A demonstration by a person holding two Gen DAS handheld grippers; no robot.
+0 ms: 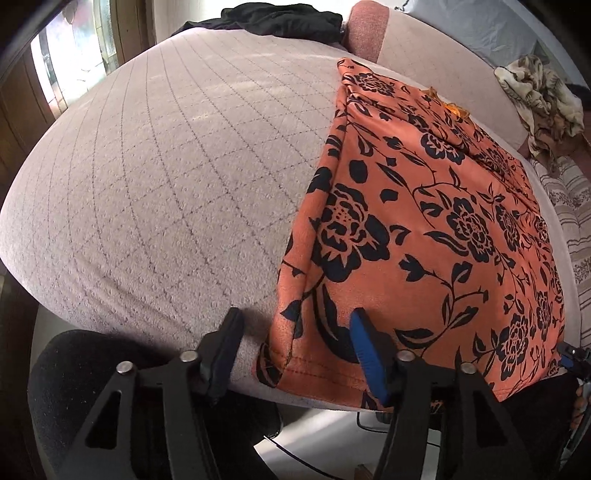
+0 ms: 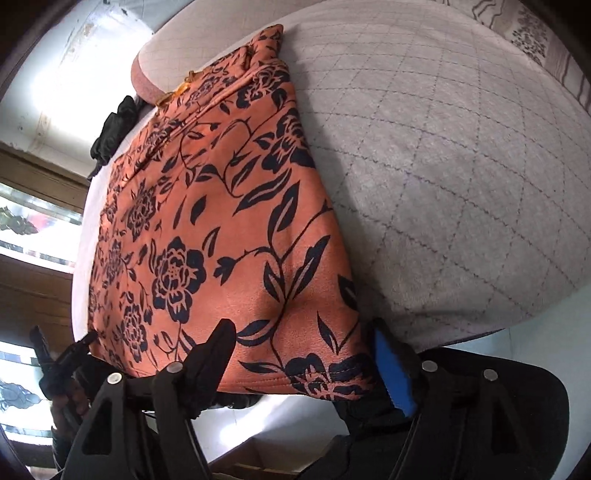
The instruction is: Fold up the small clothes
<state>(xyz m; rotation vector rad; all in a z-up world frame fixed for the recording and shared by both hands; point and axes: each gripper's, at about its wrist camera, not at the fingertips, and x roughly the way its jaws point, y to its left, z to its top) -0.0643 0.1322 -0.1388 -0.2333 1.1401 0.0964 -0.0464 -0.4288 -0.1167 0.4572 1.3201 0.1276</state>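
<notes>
Left wrist view: the left gripper (image 1: 291,354) is seen with its fingers (image 1: 364,350) spread apart, black one off the cloth at 7 o'clock, blue-padded one resting on the hem; the near left corner of the orange floral garment (image 1: 424,236) lies in the gap, but no pinch is visible. Only the blue pad can be seen on the cloth, and whether it bears down on it cannot be told.

Right wrist view: the right gripper (image 2: 306,354) is also held wide, black finger on top of the fabric at 7 o'clock, blue finger (image 2: 391,373) just past the near right corner at 5 o'clock. Hem straddled, not clamped.

Garment is laid flat on the grey quilted surface (image 1: 166,177), hem overhanging the near edge, neckline end toward 12 o'clock by a pink cushion (image 1: 369,29). A black garment (image 1: 273,18) is bunched at the far edge, well apart. A patterned cloth heap (image 1: 539,99) is seen at 2 o'clock.

Judged stage: corner grasp not yet secured.

Risks: only the top layer may be caught if the fingers are closed shallow, so layers would separate on the lift. Uneven closing between the two sides would skew the fold. The overhanging hem could be dragged off the edge if it is pulled toward 6 o'clock.
</notes>
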